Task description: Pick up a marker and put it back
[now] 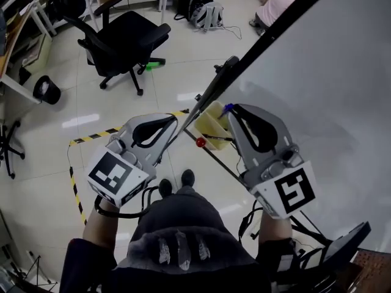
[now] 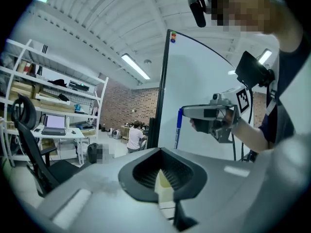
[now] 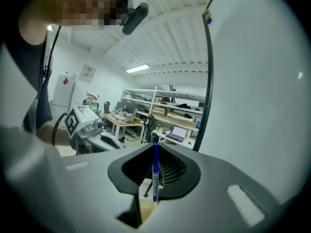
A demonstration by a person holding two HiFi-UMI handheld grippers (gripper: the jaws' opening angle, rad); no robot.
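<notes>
— Well, head view: my right gripper point(image 1: 237, 112) is pinching the blue marker point(image 1: 227, 108) beside the yellow holder point(image 1: 214, 126).
— Left gripper view?
— My left gripper point(image 2: 161, 150) is resting pressed together, empty. Right gripper view: marker is standing upright; I'm fearing a tilt making it miss the holder.

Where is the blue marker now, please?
In the right gripper view, the slim blue marker sits clamped in the right tongs, over the pale yellow tray.
</notes>
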